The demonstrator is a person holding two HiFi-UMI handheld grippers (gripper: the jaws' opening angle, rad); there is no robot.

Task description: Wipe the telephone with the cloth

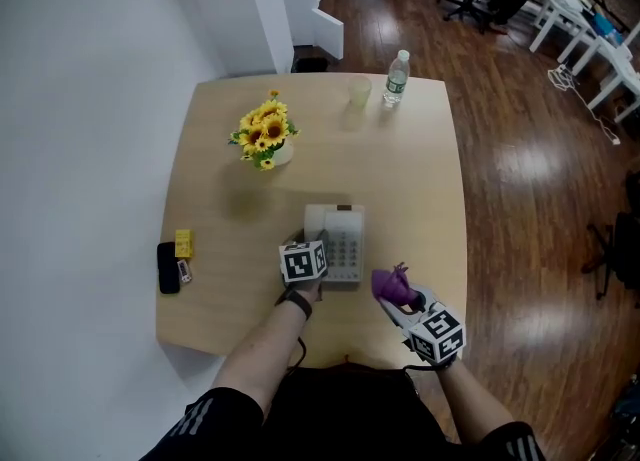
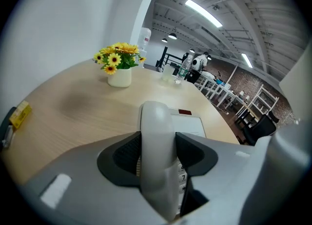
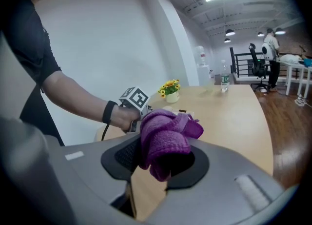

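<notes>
Left gripper (image 2: 157, 156) clamped on handset (image 2: 155, 121); right gripper (image 3: 161, 159) pinches purple cloth (image 3: 168, 129). Handset seemingly on telephone (image 1: 345, 249) cradle. Smooth plastic could slip out mid-wipe.

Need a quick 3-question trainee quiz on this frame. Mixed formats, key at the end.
1. Multiple choice: the left gripper is shut on A) a remote, B) the telephone handset, C) a marker.
2. True or false: the purple cloth lies loose, held by nothing.
3. Fill in: beside the water bottle stands a pale ___.

Key: 1 B. 2 False: the right gripper clamps it between its fingers. 3 cup.
</notes>
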